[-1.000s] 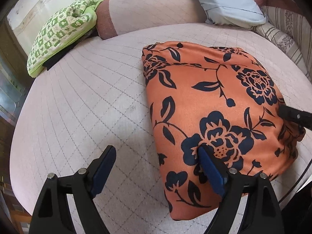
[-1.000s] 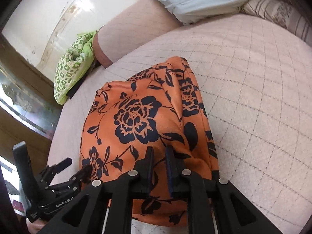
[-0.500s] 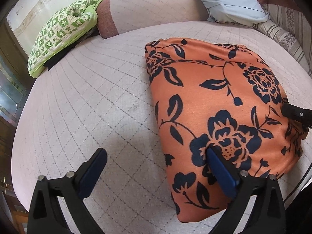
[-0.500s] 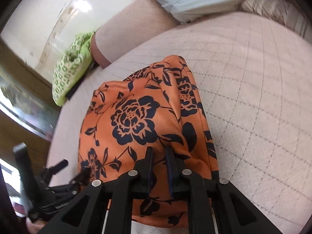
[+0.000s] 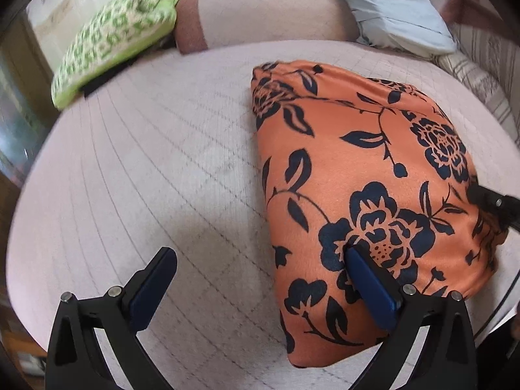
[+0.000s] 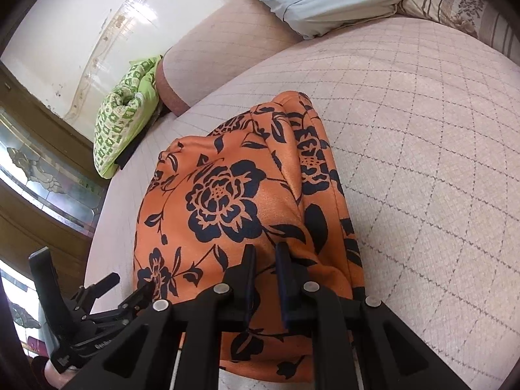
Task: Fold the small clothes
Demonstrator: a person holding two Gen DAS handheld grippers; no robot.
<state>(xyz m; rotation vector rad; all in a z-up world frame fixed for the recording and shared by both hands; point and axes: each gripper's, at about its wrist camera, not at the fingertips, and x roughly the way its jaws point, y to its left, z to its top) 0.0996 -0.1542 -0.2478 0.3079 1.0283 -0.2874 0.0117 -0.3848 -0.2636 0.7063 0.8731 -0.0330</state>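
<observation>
Two views, left wrist first: left gripper (image 5: 260, 279) is spread wide, one blue pad over bare quilted bed cover (image 5: 136, 175), the other over the near-left part of the orange floral garment (image 5: 364, 169); nothing between the pads, so it grips nothing. Whether that pad touches the cloth I can't tell. Garment lies as a folded, puffy bundle on the cover, right of centre, long axis running away from the camera. Right gripper (image 5: 492, 203) shows at the bundle's right edge, tip on the fabric. Green patterned cushion (image 5: 113, 42) and pale blue pillow (image 5: 390, 9) sit well apart at the far end, off the work area. Right wrist view: right gripper (image 6: 265, 269) has its pads drawn close with a narrow gap, orange cloth visible in it; I read that as pinching the near edge of the garment, likely to carry or steady the layer. Left gripper (image 6: 130, 287) appears low left beside the bundle's other side, wide apart, probably positioned to take the matching edge for the next fold.
</observation>
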